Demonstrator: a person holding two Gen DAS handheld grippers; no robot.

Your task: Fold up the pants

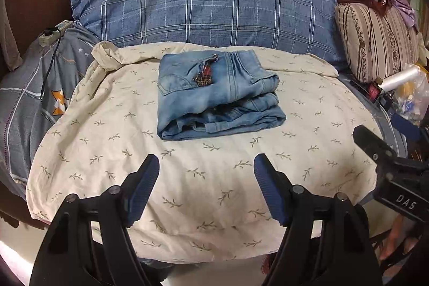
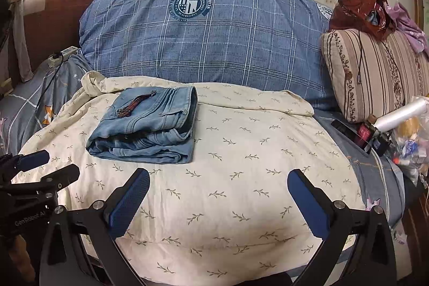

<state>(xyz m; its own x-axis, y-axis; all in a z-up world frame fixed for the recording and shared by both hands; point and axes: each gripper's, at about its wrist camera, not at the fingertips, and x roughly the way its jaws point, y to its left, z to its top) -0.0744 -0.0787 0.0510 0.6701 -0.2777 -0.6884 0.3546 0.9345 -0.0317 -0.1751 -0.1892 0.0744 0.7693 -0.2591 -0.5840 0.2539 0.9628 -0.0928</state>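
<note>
A: Start with the left wrist view. Where are the pants?

B: The pants (image 1: 218, 95), pale blue denim, lie folded in a thick bundle on the cream leaf-print sheet (image 1: 187, 178), towards its far side, just in front of the big blue plaid pillow (image 1: 203, 2). The left gripper (image 1: 206, 168) hangs near the camera with its jaws spread wide, nothing between them, well apart from the denim. The right gripper (image 1: 372, 144) pokes in at the right edge.

A: And the right wrist view?

B: The bundle sits far and left on the sheet. The right gripper (image 2: 218, 180) is also wide open and empty above bare sheet. A striped cushion (image 2: 375, 71) lies at the far right.
</note>
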